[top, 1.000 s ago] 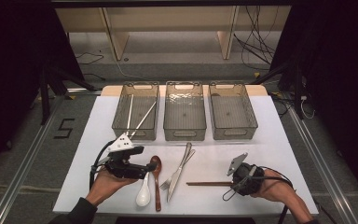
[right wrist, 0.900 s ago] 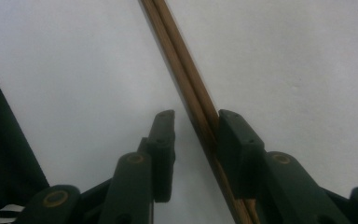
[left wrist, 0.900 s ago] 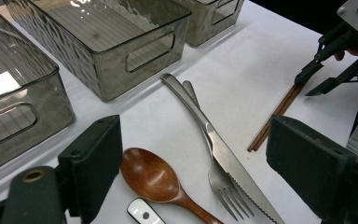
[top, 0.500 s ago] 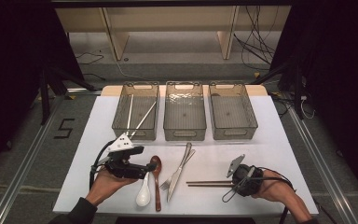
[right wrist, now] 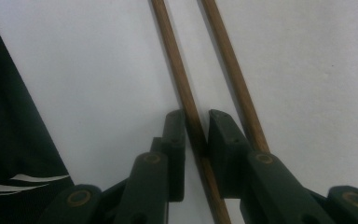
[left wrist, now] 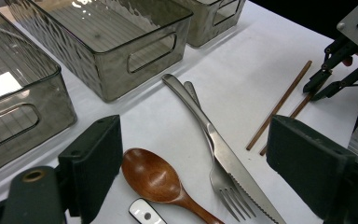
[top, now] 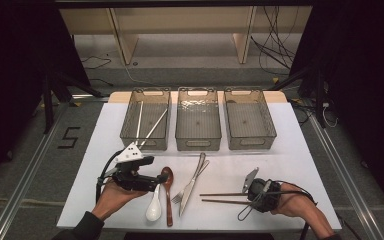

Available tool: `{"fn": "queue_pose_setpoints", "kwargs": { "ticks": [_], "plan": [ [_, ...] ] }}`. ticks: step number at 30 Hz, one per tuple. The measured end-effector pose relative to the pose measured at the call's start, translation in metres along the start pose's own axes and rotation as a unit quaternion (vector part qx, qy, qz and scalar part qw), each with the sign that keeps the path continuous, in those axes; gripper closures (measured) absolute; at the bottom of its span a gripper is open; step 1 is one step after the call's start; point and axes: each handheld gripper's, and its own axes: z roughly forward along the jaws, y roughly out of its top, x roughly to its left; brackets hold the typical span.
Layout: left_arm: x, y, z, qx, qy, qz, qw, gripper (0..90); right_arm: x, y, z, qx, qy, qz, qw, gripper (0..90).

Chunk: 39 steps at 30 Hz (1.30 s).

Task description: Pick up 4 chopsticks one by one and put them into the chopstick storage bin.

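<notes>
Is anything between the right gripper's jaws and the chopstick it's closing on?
Nothing visible. The right gripper has just been closing its jaws astride one wooden chopstick flat on the white table. The second chopstick lies outside the jaws.

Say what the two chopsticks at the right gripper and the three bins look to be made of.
Chopsticks: likely wood, matte brown, faint grain along the shaft. Bins: probably clear smoky plastic with a rippled, glossy surface; the table shows through the walls.
</notes>
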Motion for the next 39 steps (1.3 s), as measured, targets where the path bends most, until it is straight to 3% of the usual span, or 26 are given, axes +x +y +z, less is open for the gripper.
{"fn": "queue_pose_setpoints", "kwargs": {
  "ticks": [15, 25, 34, 39],
  "plan": [
    [0.000, 0.000, -0.001, -0.003, 0.002, 0.000, 1.0000, 18.3, 0.005, -0.001, -0.001, 0.011, 0.008, -0.041, 0.9991, 84.2],
    [0.000, 0.000, 0.000, -0.001, 0.001, 0.001, 1.0000, 18.3, 0.005, -0.001, -0.001, 0.011, 0.007, -0.047, 0.9988, 84.9],
    [-0.001, 0.000, 0.000, 0.003, 0.000, 0.003, 1.0000, 18.3, 0.007, 0.000, -0.010, -0.014, 0.000, -0.052, 0.9986, 85.0],
    [-0.002, 0.000, 0.002, 0.006, -0.005, 0.007, 1.0000, 18.3, 0.010, 0.004, -0.016, -0.042, -0.009, -0.056, 0.9975, 85.1]
  ]
}}
